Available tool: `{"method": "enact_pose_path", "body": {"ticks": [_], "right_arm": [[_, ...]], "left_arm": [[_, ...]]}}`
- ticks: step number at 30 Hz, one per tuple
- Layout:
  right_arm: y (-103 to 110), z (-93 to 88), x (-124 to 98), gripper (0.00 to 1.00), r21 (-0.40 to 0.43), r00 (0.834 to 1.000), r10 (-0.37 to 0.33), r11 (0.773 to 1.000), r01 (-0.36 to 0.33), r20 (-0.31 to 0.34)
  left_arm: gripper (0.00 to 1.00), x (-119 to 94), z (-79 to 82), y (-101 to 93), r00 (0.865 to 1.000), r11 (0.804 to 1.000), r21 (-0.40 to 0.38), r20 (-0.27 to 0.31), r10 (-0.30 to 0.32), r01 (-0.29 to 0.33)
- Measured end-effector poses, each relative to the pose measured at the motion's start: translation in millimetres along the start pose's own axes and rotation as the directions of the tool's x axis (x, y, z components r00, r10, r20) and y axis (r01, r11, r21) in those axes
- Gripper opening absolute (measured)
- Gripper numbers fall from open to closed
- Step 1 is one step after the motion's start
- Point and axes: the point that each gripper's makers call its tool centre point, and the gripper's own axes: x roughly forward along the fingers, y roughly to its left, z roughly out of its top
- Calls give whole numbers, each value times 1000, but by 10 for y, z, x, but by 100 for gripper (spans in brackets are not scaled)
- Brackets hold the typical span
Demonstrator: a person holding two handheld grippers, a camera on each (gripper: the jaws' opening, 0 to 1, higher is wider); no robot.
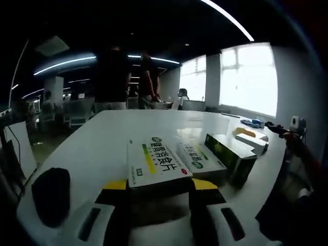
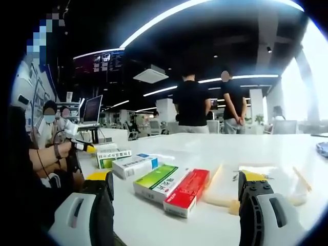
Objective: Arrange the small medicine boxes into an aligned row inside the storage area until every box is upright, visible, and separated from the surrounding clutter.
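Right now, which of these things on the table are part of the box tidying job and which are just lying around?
Job:
white box with yellow stripe in left gripper
green-label box
red box
blue-white box

Lying about:
black pad
laptop

Boxes [image 2: 171, 188] lie side by side on table [image 2: 266, 148], between fingers [image 2: 105, 187]

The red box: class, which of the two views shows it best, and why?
The right gripper view: the red box lies flat on the white table, close, unobstructed, touching a green-and-white box, between that tool's open jaws. In the left gripper view, I cannot pick it out among the boxes.
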Motion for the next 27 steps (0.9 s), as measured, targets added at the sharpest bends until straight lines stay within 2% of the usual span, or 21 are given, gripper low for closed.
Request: {"method": "enact_pose_path", "body": {"ticks": [8, 13, 18, 22, 27], "right_arm": [[36, 32, 4, 100, 26, 1000, 12, 1000, -12, 19], [65, 28, 42, 100, 36, 1000, 23, 999, -23, 15], [131, 96, 108, 100, 37, 999, 41, 998, -42, 26], [235, 211, 254, 99, 43, 997, 65, 997, -67, 40], [339, 261, 425, 98, 52, 996, 83, 995, -84, 24]], "left_arm": [[42, -71, 222, -42, 998, 1000, -11, 57, -19, 20], [42, -65, 318, -110, 997, 999, 2, 69, -33, 33], [42, -76, 428, -182, 994, 999, -1, 100, -53, 54], [42, -63, 539, -270, 990, 997, 5, 121, -78, 78], [42, -48, 643, -353, 985, 995, 11, 140, -98, 98]]}}
